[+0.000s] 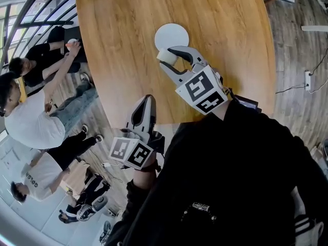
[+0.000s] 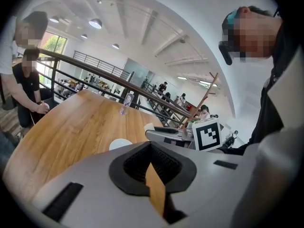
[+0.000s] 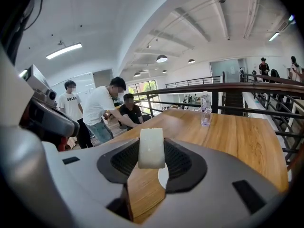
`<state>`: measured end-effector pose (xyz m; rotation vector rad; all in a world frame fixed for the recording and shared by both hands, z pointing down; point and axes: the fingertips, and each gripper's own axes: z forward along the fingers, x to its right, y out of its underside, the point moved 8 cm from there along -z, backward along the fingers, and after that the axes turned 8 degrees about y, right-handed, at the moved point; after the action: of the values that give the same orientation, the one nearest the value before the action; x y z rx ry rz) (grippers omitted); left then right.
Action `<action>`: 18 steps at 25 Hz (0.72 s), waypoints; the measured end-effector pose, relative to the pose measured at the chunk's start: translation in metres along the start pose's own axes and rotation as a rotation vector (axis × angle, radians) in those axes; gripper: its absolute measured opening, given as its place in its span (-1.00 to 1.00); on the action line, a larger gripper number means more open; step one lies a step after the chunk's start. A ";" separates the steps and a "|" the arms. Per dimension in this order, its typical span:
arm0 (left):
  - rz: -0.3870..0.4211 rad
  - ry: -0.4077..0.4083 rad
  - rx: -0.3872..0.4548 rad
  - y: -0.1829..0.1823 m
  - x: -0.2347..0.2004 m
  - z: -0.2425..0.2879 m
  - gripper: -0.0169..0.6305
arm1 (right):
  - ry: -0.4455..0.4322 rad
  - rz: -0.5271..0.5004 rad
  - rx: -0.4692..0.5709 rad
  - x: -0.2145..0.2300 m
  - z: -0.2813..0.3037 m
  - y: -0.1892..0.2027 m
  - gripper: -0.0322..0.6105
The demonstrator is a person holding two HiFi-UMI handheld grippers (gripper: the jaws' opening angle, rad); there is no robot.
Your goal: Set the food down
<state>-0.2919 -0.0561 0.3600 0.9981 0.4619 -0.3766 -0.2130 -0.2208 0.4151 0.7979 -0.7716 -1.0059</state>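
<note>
The right gripper, jaws set wide on a pale block of food, hangs by the near edge of a round white plate on the wooden table, likely needing a short descent before release, while the left gripper sits nearly closed and empty.

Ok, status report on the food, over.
Right gripper shut on the food block, by the plate. Left gripper shut, empty. Plate bare, nothing in the way.

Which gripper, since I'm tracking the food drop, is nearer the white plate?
Right. The right gripper, holding the food, is at the plate edge; the left gripper sits back at the table edge.
</note>
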 end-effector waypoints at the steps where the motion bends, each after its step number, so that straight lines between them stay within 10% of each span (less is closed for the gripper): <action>1: -0.003 -0.004 0.000 0.001 0.000 -0.001 -0.95 | 0.002 -0.004 -0.003 0.001 0.002 0.002 -0.37; 18: -0.074 -0.088 0.022 0.018 -0.013 -0.025 -0.95 | 0.050 -0.054 -0.122 0.028 0.064 0.043 -0.37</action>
<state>-0.2986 -0.0250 0.3678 0.9831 0.4172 -0.4910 -0.2396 -0.2461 0.4879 0.7386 -0.6424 -1.0677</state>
